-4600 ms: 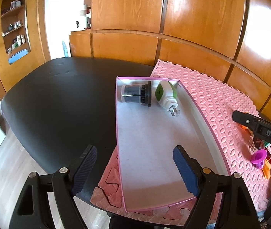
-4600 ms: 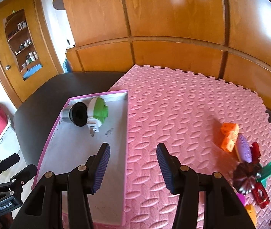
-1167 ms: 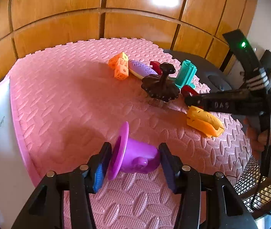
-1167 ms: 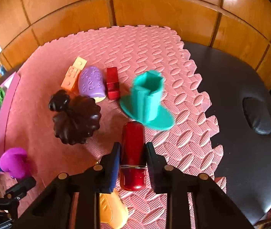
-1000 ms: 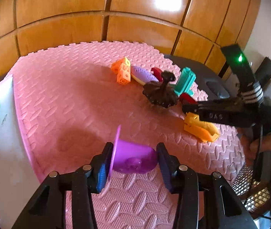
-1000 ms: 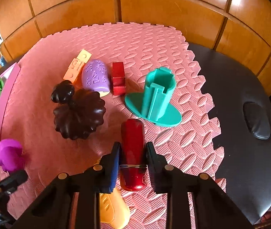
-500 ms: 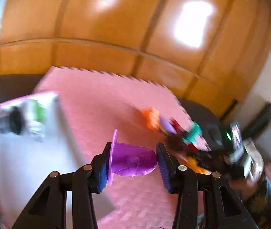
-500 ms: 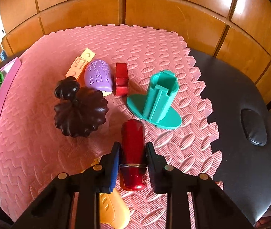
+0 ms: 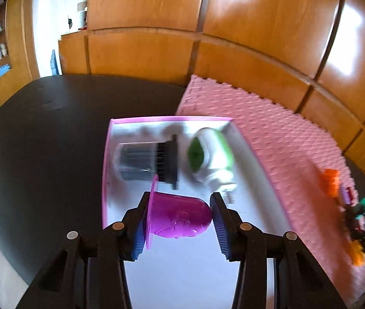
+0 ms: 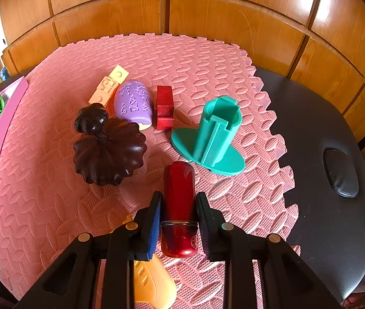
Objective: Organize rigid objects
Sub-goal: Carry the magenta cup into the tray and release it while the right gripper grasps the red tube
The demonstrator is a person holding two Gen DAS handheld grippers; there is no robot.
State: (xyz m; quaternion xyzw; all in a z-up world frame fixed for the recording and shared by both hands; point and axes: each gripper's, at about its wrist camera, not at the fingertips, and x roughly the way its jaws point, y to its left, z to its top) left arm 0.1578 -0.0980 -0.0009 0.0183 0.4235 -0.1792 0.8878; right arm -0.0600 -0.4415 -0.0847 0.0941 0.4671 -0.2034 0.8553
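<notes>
My left gripper (image 9: pixel 178 220) is shut on a purple flanged cup (image 9: pixel 177 220) and holds it above the pink-rimmed white tray (image 9: pixel 182 278). In the tray's far end lie a dark ribbed cylinder (image 9: pixel 146 159) and a green and white plug device (image 9: pixel 210 158). My right gripper (image 10: pixel 178 216) is shut on a red cylinder (image 10: pixel 178 200) over the pink foam mat (image 10: pixel 53 193). Beyond it lie a dark brown pumpkin shape (image 10: pixel 107 149), a teal flanged holder (image 10: pixel 213 136), a purple oval (image 10: pixel 133 103), a red block (image 10: pixel 164 106) and an orange block (image 10: pixel 109 85).
A yellow-orange object (image 10: pixel 151 283) lies on the mat under my right gripper. The mat sits on a black table (image 10: pixel 324 219). The tray's corner (image 10: pixel 2 118) shows at the left of the right wrist view. Wooden panelled walls (image 9: pixel 234 38) stand behind the table.
My left gripper picked the purple cup off the mat and swung it left over the tray. My right gripper stays shut on the red cylinder, which has barely moved.
</notes>
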